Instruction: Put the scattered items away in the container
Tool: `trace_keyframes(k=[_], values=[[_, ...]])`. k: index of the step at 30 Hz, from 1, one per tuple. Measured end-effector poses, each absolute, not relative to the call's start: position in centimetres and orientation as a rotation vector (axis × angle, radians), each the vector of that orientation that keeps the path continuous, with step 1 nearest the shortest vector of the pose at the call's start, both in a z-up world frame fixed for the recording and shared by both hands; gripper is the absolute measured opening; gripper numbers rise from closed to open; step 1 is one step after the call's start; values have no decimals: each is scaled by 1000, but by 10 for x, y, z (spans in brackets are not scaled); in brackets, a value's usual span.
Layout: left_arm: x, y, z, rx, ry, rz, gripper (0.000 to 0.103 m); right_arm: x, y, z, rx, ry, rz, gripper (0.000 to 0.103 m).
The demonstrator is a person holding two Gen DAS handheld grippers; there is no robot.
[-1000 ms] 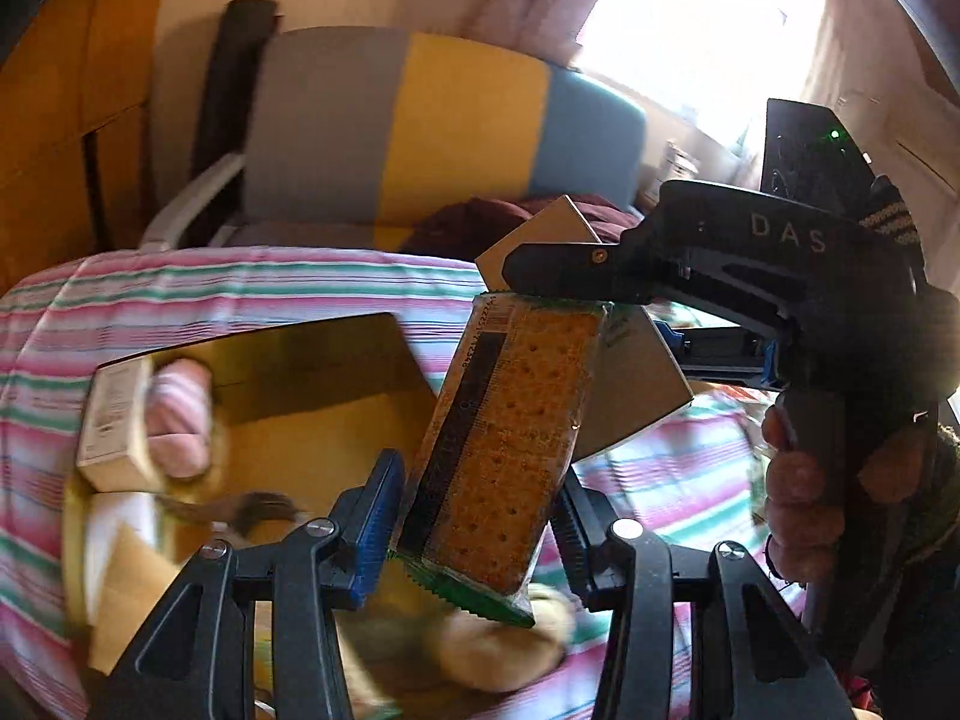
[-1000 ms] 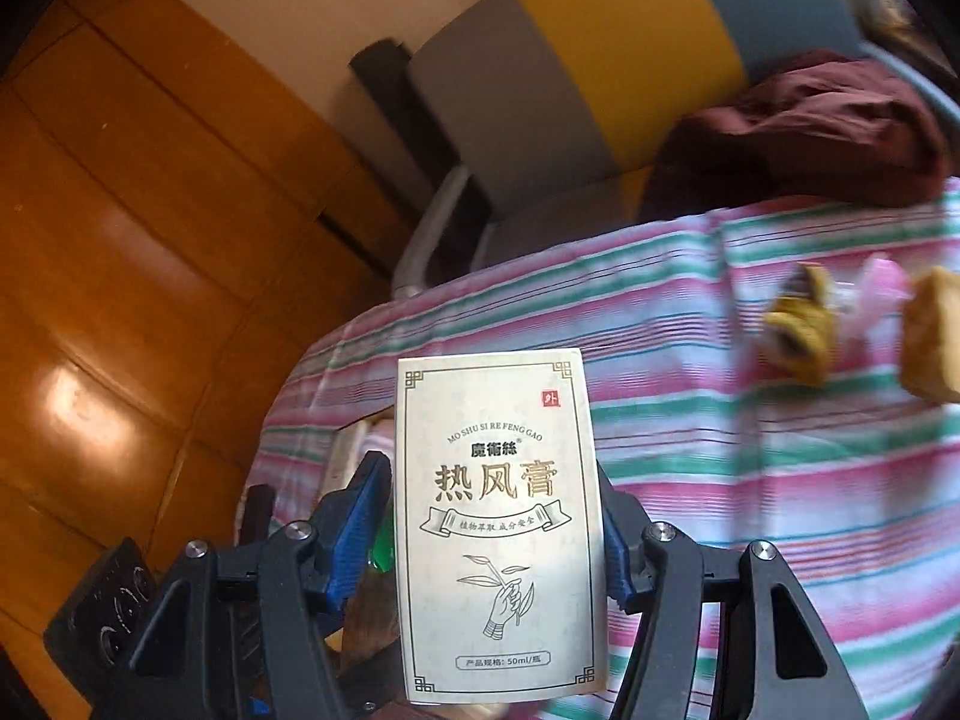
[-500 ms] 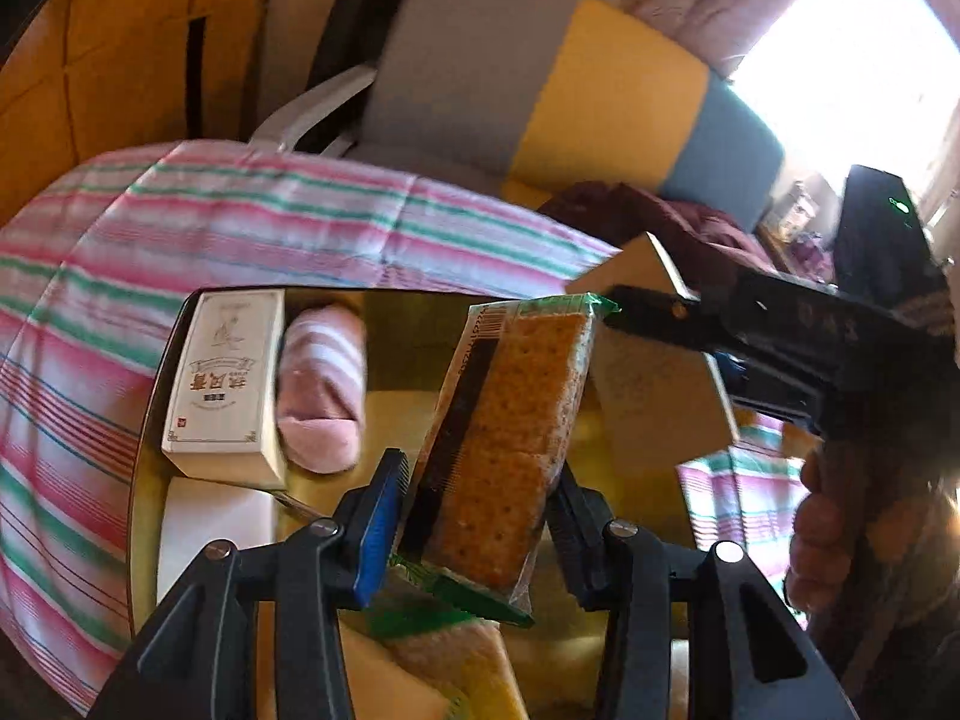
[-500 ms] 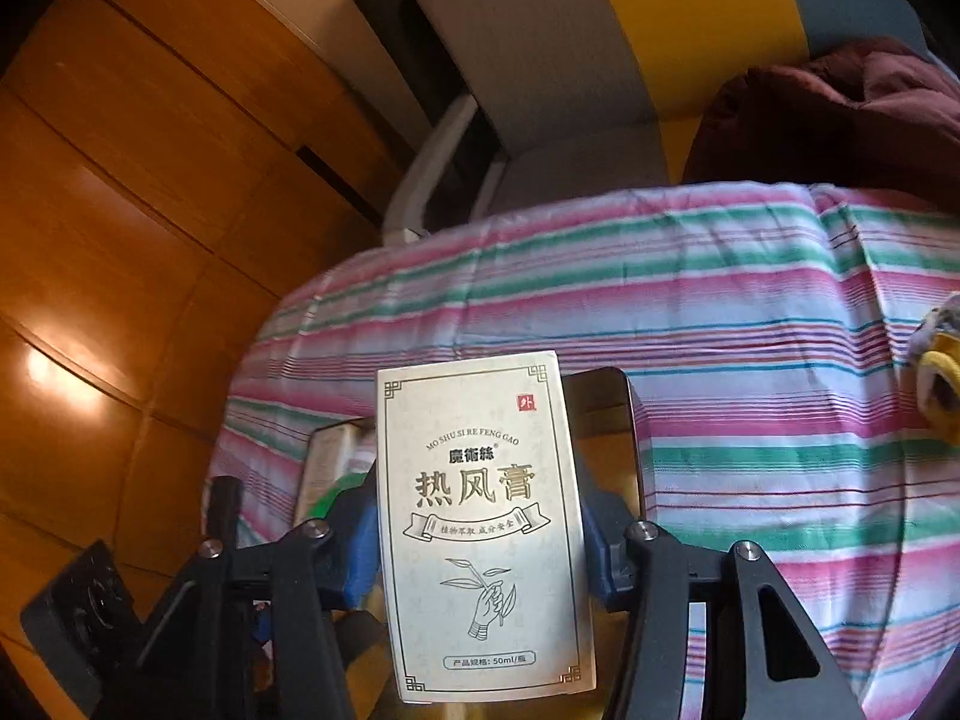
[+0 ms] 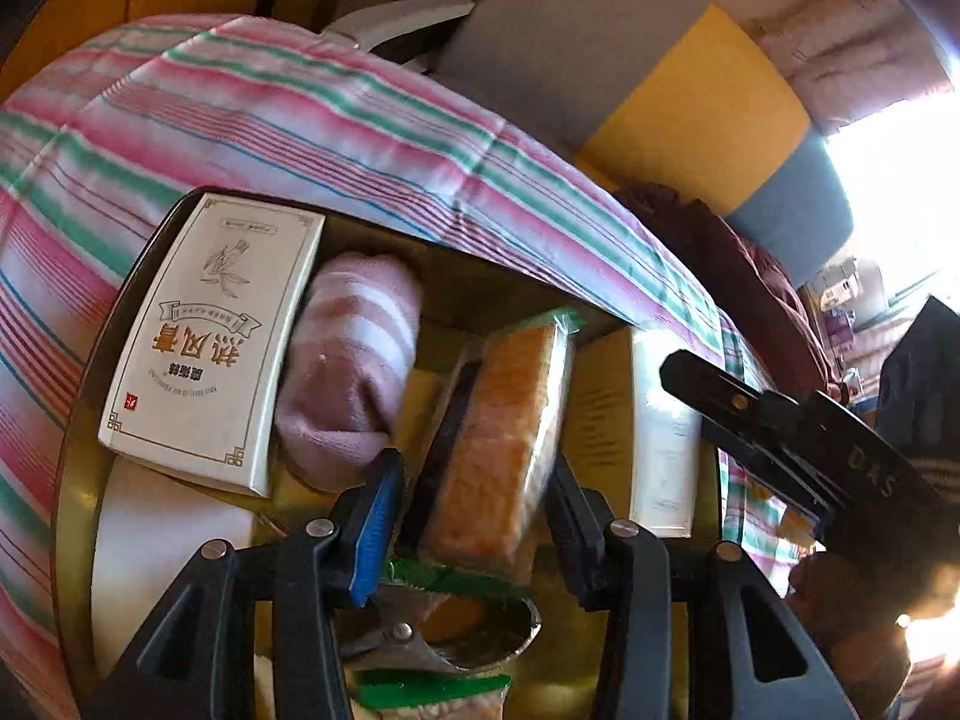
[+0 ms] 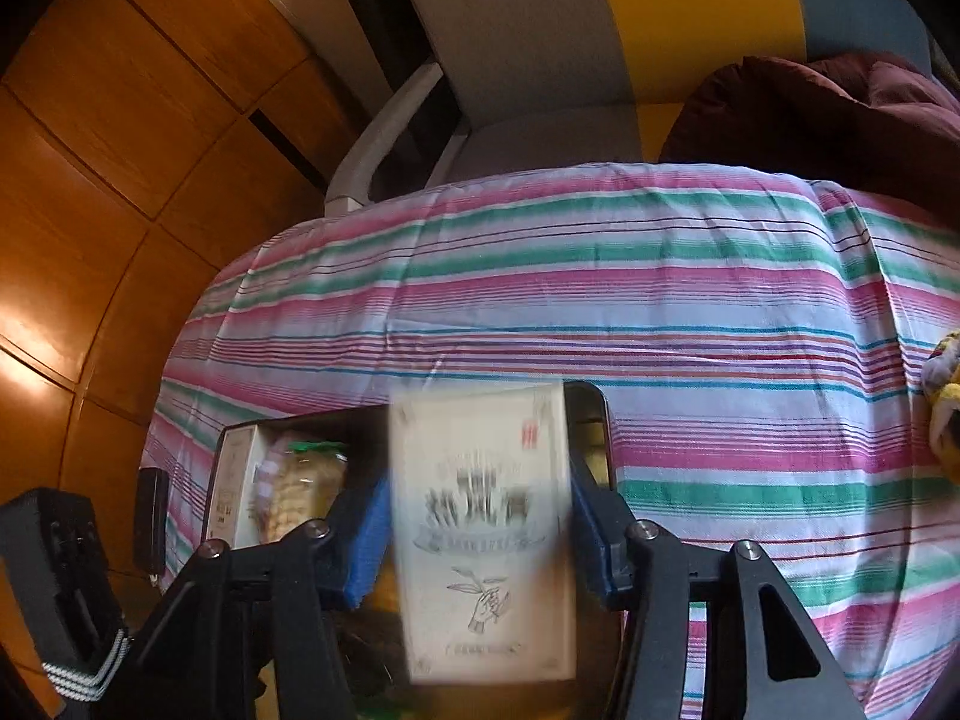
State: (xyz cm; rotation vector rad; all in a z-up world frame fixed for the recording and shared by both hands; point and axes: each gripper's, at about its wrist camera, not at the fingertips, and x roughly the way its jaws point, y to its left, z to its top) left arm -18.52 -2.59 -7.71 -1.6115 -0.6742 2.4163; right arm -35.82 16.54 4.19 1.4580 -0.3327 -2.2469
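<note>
A gold metal tin (image 5: 78, 420) sits on the striped cloth; it also shows in the right wrist view (image 6: 591, 414). It holds a white box with Chinese print (image 5: 210, 348), a rolled pink striped sock (image 5: 354, 366) and other packets. My left gripper (image 5: 474, 516) is shut on a cracker pack (image 5: 498, 444), held down inside the tin. My right gripper (image 6: 477, 531) is shut on a second white box (image 6: 486, 534), blurred, low in the tin's right part; that box also shows in the left wrist view (image 5: 654, 426).
The striped bedcloth (image 6: 690, 312) spreads right of the tin. A yellow knitted item (image 6: 945, 396) lies at the far right. A grey, yellow and blue chair (image 6: 600, 30) and a maroon garment (image 6: 810, 114) stand behind. A wooden wall (image 6: 120, 150) is on the left.
Both grippers have dropped lower into the tin with their loads. The cracker pack and the white box now sit inside its walls instead of above it.
</note>
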Motion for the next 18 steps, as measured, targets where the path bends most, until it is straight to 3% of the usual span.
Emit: trace_keyframes(k=[18], values=[[-137,-34,-42,-1374,-659,2542,47,-312,171,43,1377,-265,-2246,55]])
